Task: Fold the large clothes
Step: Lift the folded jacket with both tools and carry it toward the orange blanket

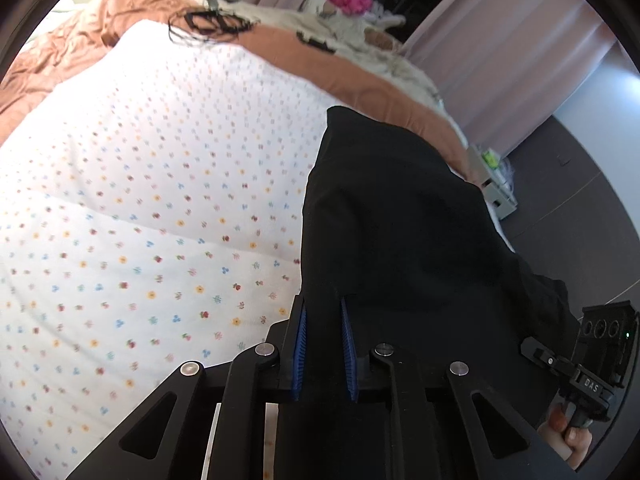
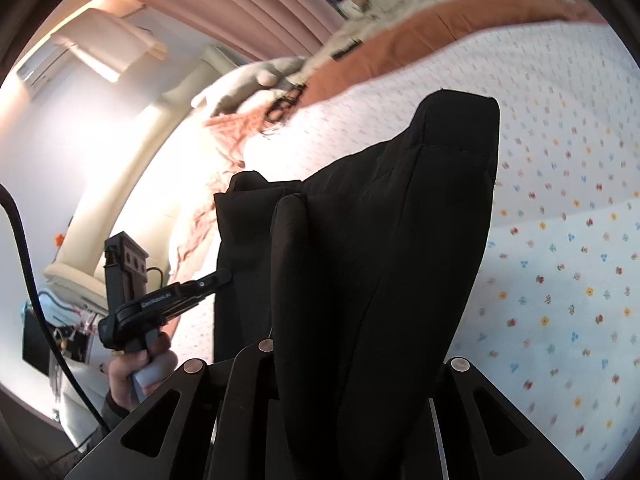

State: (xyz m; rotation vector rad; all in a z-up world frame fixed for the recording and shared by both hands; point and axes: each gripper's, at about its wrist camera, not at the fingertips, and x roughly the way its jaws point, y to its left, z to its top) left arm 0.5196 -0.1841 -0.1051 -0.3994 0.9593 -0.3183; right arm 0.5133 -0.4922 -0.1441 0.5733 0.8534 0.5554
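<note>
left claw [image 1: 323, 344] nearly closed, blue pads [image 1: 301, 344] pinching black garment [image 1: 400, 216]. right claw [image 2: 352, 360] nearly closed too, fingers buried in same cloth. garment hangs lifted above flowered bedsheet [image 1: 140, 220].

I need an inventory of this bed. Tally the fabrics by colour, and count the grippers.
Black: 1, the garment, held by both grippers
White flowered: 1, the sheet
Orange: 1, the quilt
Cream fuzzy: 1, the blanket
Grippers: 2, left gripper, right gripper
Total: 6
</note>
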